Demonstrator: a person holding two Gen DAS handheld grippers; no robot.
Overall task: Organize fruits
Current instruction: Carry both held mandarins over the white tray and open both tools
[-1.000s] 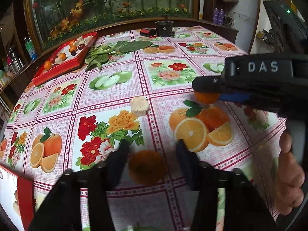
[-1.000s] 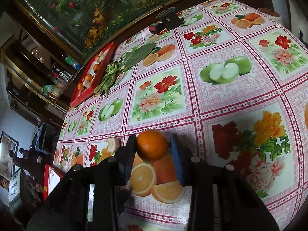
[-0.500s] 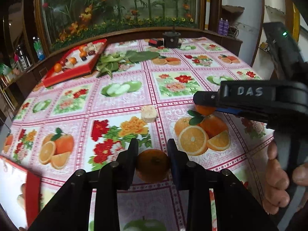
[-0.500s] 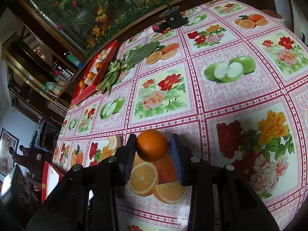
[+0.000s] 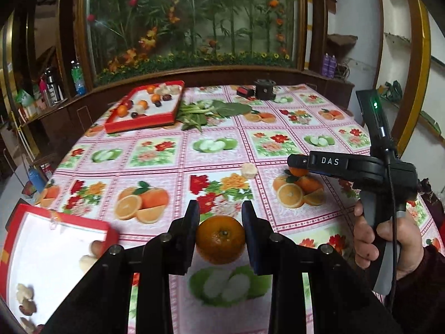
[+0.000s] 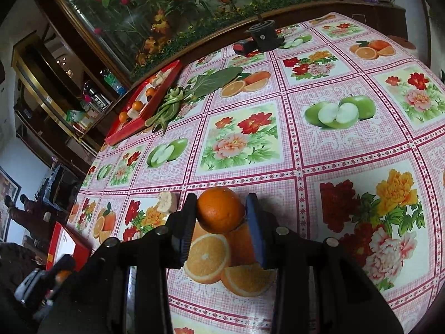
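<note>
My left gripper [image 5: 221, 222] is shut on an orange [image 5: 220, 239] and holds it above the flowered tablecloth [image 5: 155, 156]. My right gripper [image 6: 221, 213] is shut on a second orange [image 6: 219, 211], just over a printed orange picture. In the left wrist view the right gripper [image 5: 294, 164] reaches in from the right, a hand [image 5: 389, 239] around its handle, with that orange [image 5: 297, 171] under its tip. A red tray with a white floor [image 5: 22, 250] lies at the near left, holding a few small fruits. A second red tray [image 5: 144, 105] with oranges and other fruits sits at the far left.
A pale fruit piece [image 5: 249, 170] lies on the cloth mid-table. Green leaves and beans [image 5: 205, 112] lie beside the far tray. A black cylinder [image 5: 264, 90] and a small red-and-black item [image 5: 245, 91] stand at the far edge. A planter wall rises behind the table.
My left gripper closed on the orange that lay between its open fingers, then lifted it and pulled back; the near red tray came into view. The right gripper kept its orange and barely moved.
</note>
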